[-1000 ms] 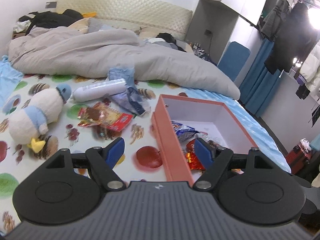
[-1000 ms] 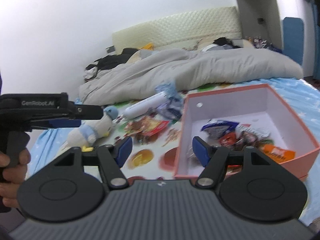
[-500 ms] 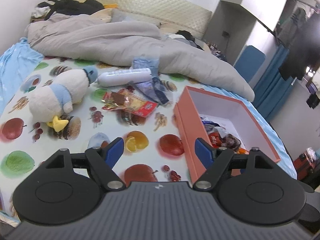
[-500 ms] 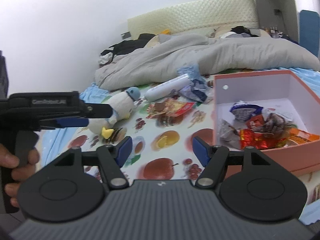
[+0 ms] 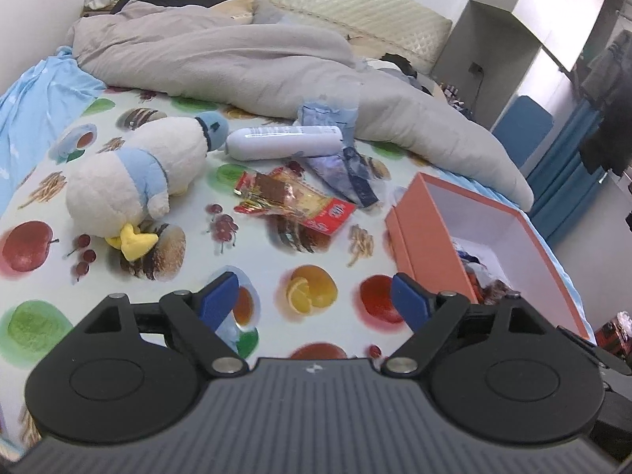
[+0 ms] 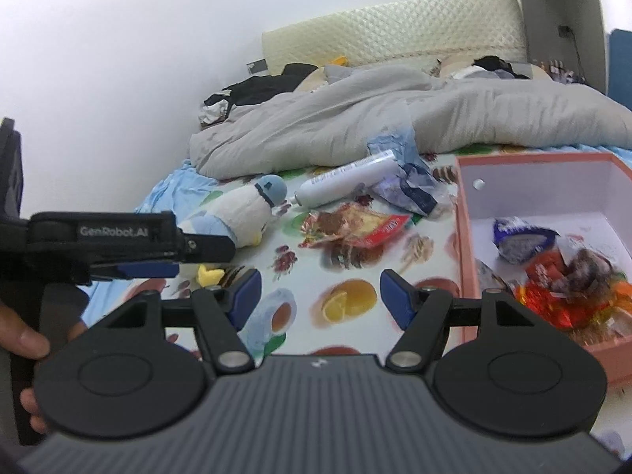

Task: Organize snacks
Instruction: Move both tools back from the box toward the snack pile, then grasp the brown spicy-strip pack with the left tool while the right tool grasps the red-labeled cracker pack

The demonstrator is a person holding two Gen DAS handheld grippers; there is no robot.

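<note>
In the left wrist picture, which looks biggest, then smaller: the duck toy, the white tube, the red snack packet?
1. Duck toy, biggest.
2 and 3. White tube and red snack packet look about alike; too close to rank.

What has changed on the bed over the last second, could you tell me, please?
Both views have swung away from the orange cardboard box, bringing the red snack packet and the white plush duck nearer the centre. The left gripper has its jaws opening, nothing between them. The right gripper stays open and empty. The packet, duck, white tube and box have not moved.
</note>
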